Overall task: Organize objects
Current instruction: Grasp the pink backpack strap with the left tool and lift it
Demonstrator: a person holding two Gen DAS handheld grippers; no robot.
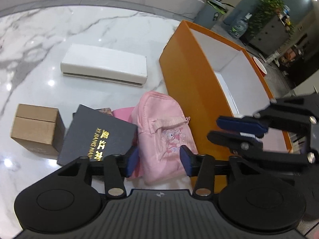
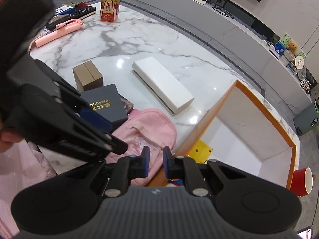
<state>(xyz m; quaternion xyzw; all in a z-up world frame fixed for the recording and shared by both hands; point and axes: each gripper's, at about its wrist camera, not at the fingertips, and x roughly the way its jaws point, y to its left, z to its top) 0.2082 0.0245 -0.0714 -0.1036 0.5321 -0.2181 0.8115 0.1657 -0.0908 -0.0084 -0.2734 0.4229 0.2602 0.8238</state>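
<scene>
The left gripper [image 1: 158, 160] gapes over the pink bag [image 1: 165, 137], beside the orange box [image 1: 185, 91], likely its destination; the right gripper [image 2: 156, 163] hangs nearly closed, empty.

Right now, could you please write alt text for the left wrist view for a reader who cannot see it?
The open left hand-held gripper hovers over a pink bag on a marble table, beside an open orange box. A dark box, brown box and white box lie nearby; the right hand-held gripper is over the orange box.

Bright indoor overhead light; glare spots on the marble table [image 1: 49, 82]; strong fisheye bending at edges; slight blur throughout.
</scene>
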